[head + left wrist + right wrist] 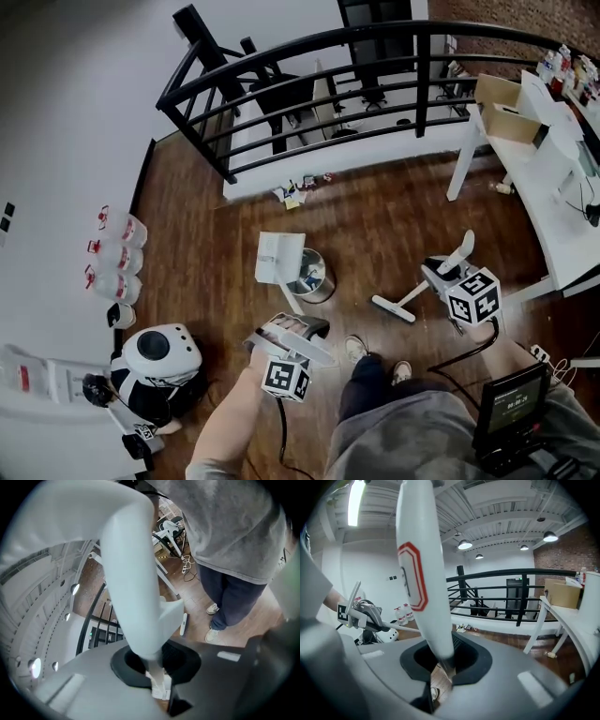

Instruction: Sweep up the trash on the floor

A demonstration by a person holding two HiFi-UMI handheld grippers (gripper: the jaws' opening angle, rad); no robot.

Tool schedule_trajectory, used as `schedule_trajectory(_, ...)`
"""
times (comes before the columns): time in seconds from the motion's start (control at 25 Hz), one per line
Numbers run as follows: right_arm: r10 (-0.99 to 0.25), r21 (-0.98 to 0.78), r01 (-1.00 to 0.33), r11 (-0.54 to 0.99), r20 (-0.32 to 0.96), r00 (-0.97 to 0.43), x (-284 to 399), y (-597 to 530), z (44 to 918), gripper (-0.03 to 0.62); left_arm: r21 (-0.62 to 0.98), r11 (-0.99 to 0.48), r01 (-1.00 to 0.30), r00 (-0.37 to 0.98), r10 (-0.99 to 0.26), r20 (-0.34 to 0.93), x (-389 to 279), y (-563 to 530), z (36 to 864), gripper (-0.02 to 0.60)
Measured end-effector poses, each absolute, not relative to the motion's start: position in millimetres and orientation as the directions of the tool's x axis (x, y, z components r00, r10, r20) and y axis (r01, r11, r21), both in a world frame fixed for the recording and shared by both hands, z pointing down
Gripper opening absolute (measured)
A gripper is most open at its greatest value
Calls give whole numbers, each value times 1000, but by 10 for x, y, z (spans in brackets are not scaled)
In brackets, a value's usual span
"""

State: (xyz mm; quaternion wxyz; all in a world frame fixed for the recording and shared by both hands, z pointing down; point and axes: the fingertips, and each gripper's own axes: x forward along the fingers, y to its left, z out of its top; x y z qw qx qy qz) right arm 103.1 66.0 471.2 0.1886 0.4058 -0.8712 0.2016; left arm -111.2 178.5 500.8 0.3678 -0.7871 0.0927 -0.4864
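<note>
Well beyond the left claw (292, 330), trash (295, 192) lies by the railing (423, 84).

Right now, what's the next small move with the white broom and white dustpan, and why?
Probably sweep the white broom forward to the small litter pile under the black railing; it lies unswept beyond the white dustpan and round metal bin.
</note>
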Motion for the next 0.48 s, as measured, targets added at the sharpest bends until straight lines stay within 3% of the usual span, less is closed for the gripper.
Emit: schedule_trajectory(0.48,-637,-200,-796,571,503,-583,1265,891,4739,51,-673,-718,180,477,-534,698,-1177,1879,5013,31)
